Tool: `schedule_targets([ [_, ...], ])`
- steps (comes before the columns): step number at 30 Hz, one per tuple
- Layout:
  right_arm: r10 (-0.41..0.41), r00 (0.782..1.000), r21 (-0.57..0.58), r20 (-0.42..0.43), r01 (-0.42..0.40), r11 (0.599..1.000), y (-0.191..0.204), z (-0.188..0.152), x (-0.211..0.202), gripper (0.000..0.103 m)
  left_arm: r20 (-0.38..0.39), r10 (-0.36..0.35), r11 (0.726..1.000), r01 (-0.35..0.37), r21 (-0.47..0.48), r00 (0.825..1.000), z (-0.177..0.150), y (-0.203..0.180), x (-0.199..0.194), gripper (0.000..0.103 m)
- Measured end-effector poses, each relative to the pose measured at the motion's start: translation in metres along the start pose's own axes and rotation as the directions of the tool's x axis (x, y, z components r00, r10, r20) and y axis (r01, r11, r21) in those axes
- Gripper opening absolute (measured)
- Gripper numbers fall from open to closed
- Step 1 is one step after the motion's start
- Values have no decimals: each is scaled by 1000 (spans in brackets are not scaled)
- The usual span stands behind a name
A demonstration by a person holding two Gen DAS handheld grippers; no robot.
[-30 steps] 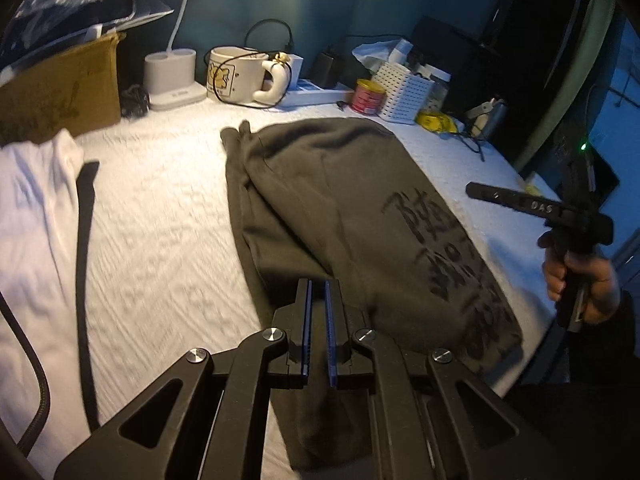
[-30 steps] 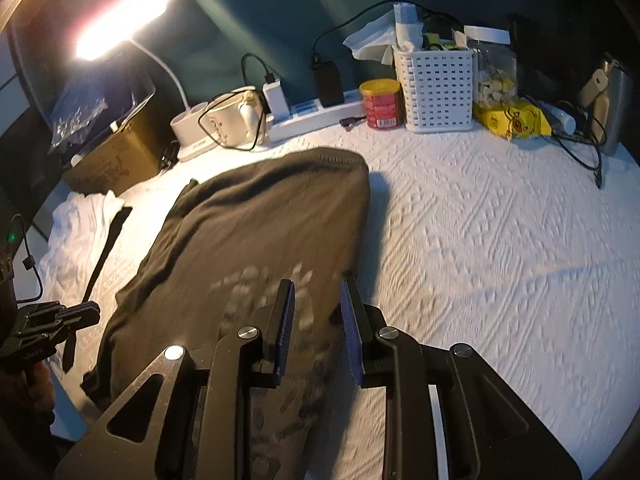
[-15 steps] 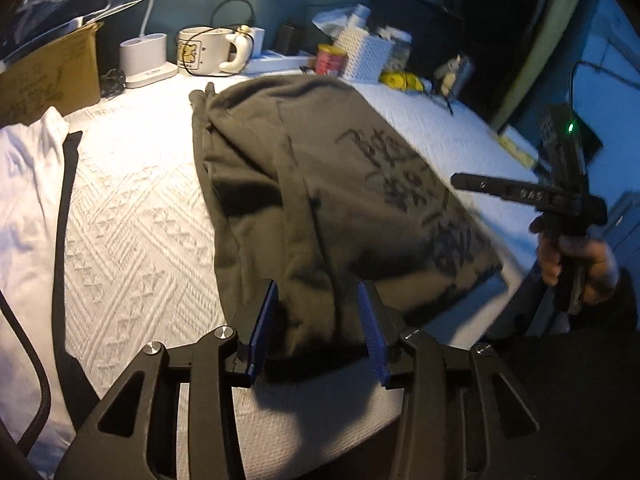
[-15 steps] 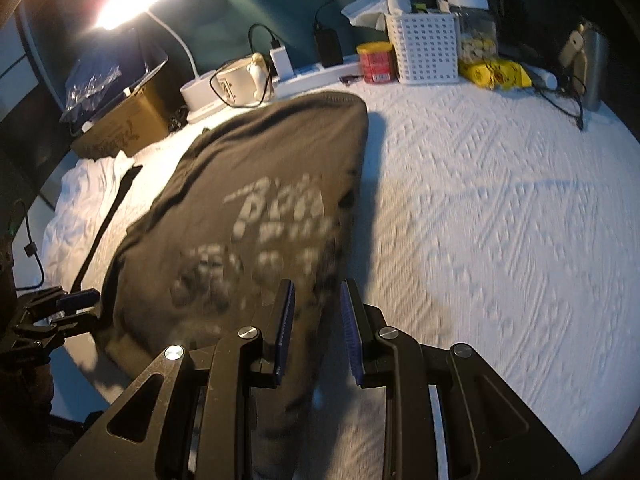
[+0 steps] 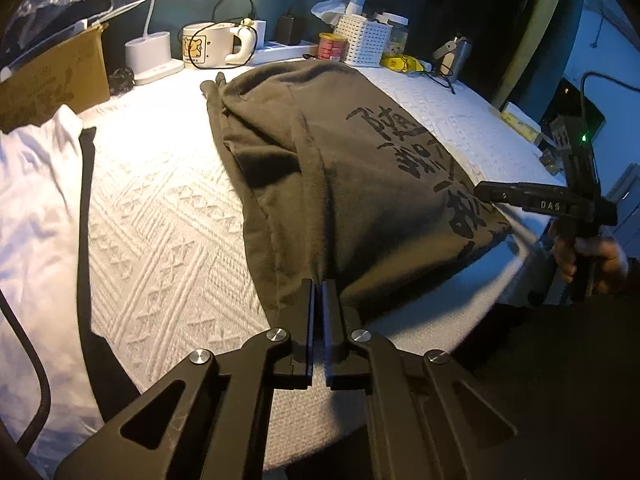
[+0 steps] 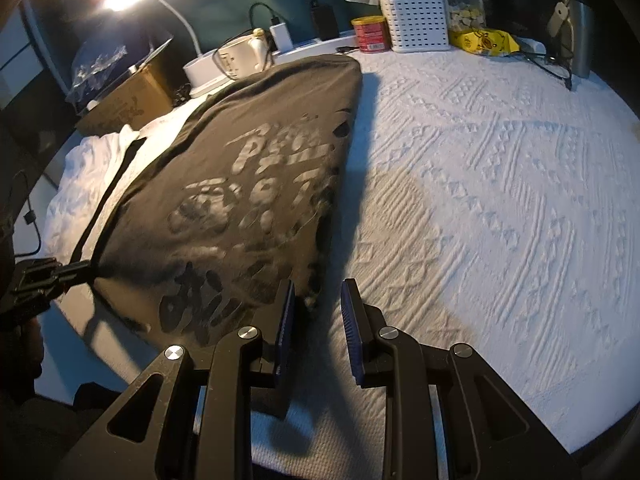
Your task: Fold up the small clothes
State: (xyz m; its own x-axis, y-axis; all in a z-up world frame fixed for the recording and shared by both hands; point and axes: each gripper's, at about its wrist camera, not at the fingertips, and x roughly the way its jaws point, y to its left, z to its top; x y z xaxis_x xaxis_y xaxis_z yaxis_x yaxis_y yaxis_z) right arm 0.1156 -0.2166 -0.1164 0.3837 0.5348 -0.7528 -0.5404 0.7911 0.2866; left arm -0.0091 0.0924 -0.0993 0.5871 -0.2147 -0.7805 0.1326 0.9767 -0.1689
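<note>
Dark olive-grey garment w/ black printed characters lies lengthwise on white textured bedspread, far end near the clutter at the back, near hem at the front edge.

L gripper: jaws have just been closing and now stand together, clamped on the garment's near hem; cloth puckers into the pads.

R gripper: jaws apart, narrow gap, at the garment's near R corner. L pad sits over the printed cloth edge, R pad over bare bedspread; no press on cloth visible. Person's hand holds its grip.

White cloth w/ black strip lies L of the garment, apart. Cream mug w/ bear print and white perforated basket stand at the back.
</note>
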Motion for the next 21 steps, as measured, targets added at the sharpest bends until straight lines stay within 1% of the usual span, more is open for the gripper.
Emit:
schedule_targets([
  [2, 16, 1000, -1, 2, -16, 1000, 2, -4, -2, 26, 3, -13, 1000, 13, -2, 1000, -1, 0, 0, 2],
  [5, 39, 999, -7, -6, -39, 999, 5, -8, -3, 26, 0, -37, 998, 37, -42, 999, 2, 5, 0, 3],
  [7, 38, 999, -9, -1, -38, 999, 7, -11, -4, 26, -2, -26, 999, 26, -42, 1000, 4, 5, 3, 3],
  [11, 64, 998, 16, 13, -64, 998, 8, -17, -8, 26, 0, -30, 998, 30, -46, 1000, 5, 2, 8, 3],
  [13, 70, 997, 10, 20, -70, 998, 9, -19, -8, 26, -9, -41, 999, 41, -12, 999, 4, -4, 8, 3],
  [15, 77, 997, -1, 25, -77, 997, 9, -20, -9, 26, -21, -33, 999, 34, 39, 999, 1, -15, 6, 1],
  [16, 86, 996, 7, 26, -86, 996, 7, -19, -9, 25, -33, -38, 998, 39, 43, 999, -1, -18, 6, 1],
  [17, 92, 995, 15, 28, -92, 996, 5, -19, -9, 22, -43, -42, 998, 44, 46, 998, -2, -22, 6, 1],
  [18, 91, 995, 21, 28, -92, 996, 3, -19, -8, 12, -48, -39, 998, 41, 42, 998, -4, -24, 6, 1],
  [21, 95, 995, 3, 25, -95, 995, 1, -18, -10, 9, -77, -43, 999, 45, 18, 996, -8, -29, 10, 1],
])
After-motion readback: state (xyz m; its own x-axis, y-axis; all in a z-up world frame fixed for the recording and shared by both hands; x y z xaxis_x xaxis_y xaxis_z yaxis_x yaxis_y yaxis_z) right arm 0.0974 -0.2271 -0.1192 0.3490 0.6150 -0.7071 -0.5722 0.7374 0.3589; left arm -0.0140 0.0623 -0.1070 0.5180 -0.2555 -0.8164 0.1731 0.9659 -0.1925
